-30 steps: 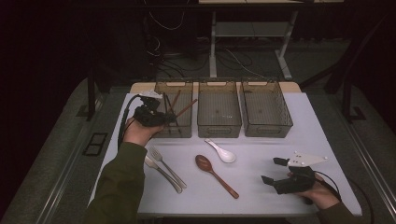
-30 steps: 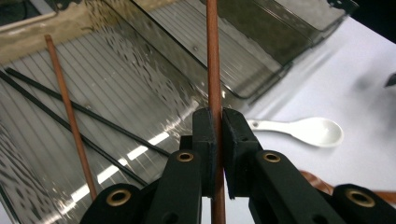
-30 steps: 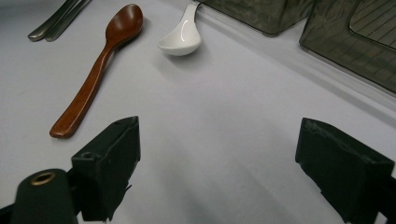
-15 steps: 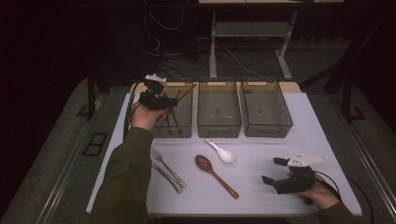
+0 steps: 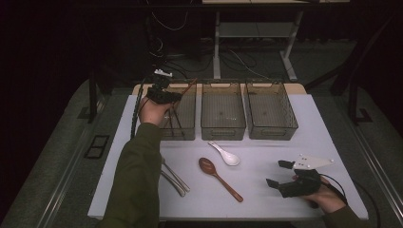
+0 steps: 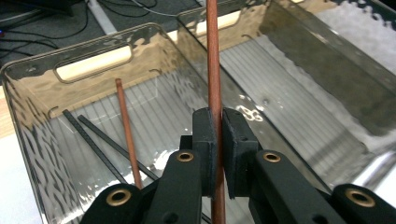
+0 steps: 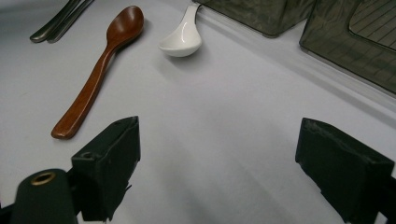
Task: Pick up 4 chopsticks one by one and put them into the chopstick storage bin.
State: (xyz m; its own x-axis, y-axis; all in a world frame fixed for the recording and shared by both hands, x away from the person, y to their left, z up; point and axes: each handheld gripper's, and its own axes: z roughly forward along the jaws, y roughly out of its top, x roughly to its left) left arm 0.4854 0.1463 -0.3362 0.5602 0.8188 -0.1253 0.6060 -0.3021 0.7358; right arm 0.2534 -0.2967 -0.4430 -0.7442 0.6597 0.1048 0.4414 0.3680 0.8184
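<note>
Three smoky bins (image 5: 223, 111) line the white table (image 5: 294, 152) in a dark room — left gripper (image 6: 218, 140) clamps a brown chopstick (image 6: 214, 60), right gripper (image 7: 219, 172) gapes empty.

No text, label, brand, number or sign is showing legibly in any of the views.
</note>
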